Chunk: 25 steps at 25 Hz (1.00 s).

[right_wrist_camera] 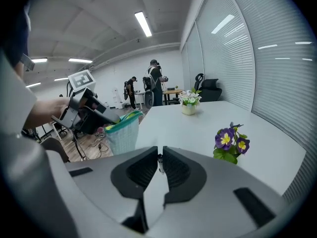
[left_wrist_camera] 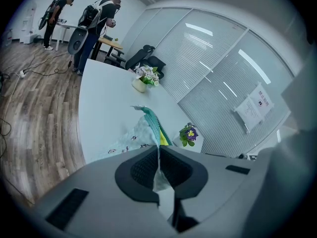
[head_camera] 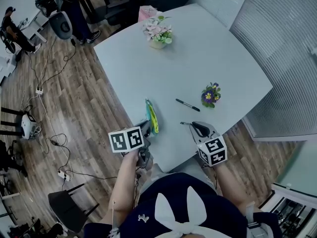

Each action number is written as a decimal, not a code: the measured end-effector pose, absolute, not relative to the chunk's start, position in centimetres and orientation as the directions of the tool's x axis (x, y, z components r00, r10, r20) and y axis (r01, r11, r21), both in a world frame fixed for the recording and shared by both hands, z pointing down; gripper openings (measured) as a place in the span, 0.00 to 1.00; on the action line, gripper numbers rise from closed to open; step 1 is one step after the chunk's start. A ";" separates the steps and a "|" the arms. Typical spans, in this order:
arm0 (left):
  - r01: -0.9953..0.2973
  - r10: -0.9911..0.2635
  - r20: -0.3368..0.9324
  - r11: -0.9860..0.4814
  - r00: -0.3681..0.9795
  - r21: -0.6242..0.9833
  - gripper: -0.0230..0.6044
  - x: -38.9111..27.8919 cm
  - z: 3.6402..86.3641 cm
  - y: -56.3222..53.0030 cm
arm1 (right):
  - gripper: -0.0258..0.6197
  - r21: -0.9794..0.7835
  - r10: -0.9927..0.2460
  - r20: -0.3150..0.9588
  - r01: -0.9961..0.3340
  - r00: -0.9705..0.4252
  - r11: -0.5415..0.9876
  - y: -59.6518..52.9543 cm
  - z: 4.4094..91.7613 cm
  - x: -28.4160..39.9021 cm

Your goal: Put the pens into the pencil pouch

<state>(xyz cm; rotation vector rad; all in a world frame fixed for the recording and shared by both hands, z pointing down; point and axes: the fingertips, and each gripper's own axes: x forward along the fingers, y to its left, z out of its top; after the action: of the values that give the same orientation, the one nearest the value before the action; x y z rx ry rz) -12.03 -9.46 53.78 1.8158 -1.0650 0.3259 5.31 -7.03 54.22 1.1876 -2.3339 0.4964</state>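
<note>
Right gripper view shows the right gripper point(right_wrist_camera: 159, 151) nipped shut on a pen point(right_wrist_camera: 160, 163). The left gripper point(left_wrist_camera: 158, 155) is clamped on the pouch point(left_wrist_camera: 143, 133) rim, standing it upright near the table point(head_camera: 223, 53) edge. To do this well, steady the mouth, tip the pen downward, and release only once inside. A second pen point(head_camera: 187, 104) lies near the flowers point(head_camera: 211, 94).

We count two pens, a loose pen point(head_camera: 187, 104) on the table point(head_camera: 223, 58) and a held pen point(head_camera: 185, 124) at its near edge; one pencil pouch point(head_camera: 151, 116); two flower pots, a pink-flowered pot point(head_camera: 158, 34) and a purple-flowered pot point(head_camera: 211, 95); two grippers, left gripper point(head_camera: 147, 128) and right gripper point(head_camera: 193, 126).
</note>
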 end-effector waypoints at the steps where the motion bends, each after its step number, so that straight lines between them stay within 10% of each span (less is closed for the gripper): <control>1: -0.782 -0.522 0.623 -0.150 0.582 0.605 0.08 -12.0 53.8 -9.4 | 0.10 -0.108 -0.656 0.548 -0.822 -0.518 0.559 -7.0 53.8 5.2; 25: -0.789 -0.509 0.633 -0.169 0.584 0.591 0.08 -11.4 53.9 -9.2 | 0.10 -0.102 -0.736 0.345 -0.802 -0.583 0.588 -7.6 43.3 4.5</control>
<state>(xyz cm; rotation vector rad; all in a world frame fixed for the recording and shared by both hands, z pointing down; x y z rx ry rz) -11.39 -9.17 53.91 1.8325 -1.0552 0.3577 4.48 -7.61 43.27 1.2655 -2.5539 0.3608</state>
